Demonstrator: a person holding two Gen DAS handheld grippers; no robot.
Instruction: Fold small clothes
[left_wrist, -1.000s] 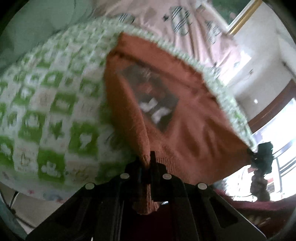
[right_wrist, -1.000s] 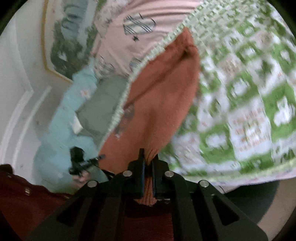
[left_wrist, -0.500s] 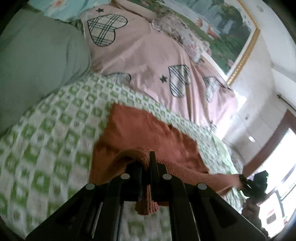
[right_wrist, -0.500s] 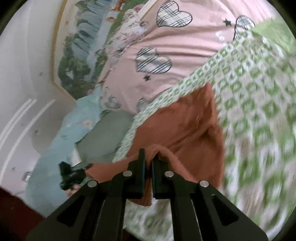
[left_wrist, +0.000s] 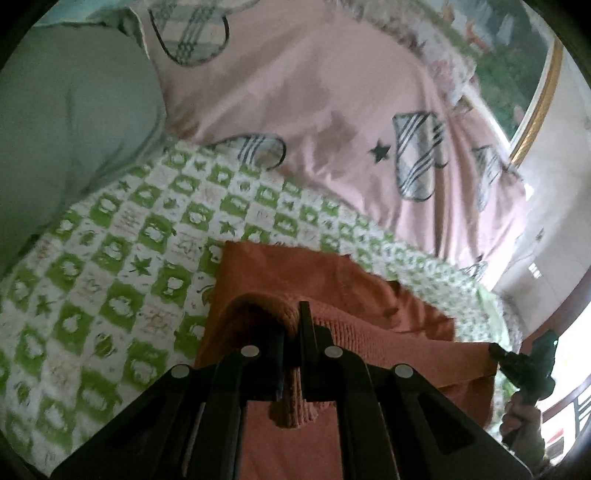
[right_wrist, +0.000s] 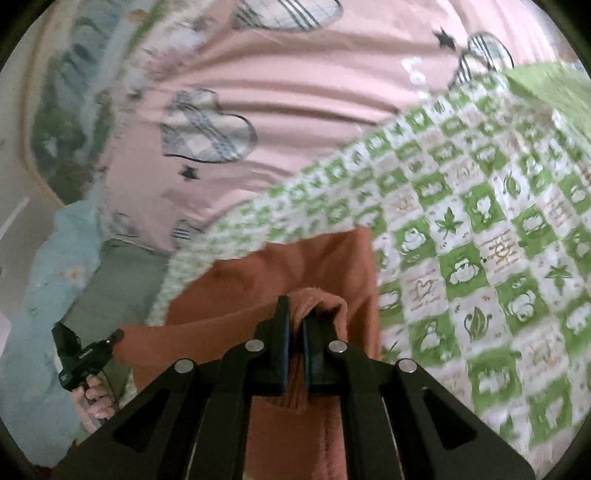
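Observation:
A rust-orange knit garment lies on a green-and-white checked blanket, with its near edge lifted and doubled over the part that lies flat. My left gripper is shut on the ribbed hem at one corner. My right gripper is shut on the hem at the other corner of the same garment. Each gripper shows small in the other's view, the right gripper at the garment's right end and the left gripper at its left end, each held by a hand.
The checked blanket covers the bed. Beyond it lies a pink duvet with plaid hearts, and a grey-green pillow sits at the left. A framed landscape picture hangs on the wall behind.
Both grippers have carried the held hem forward across the garment toward the duvet. The printed front has been folded out of sight. The bed looks smaller and farther below.

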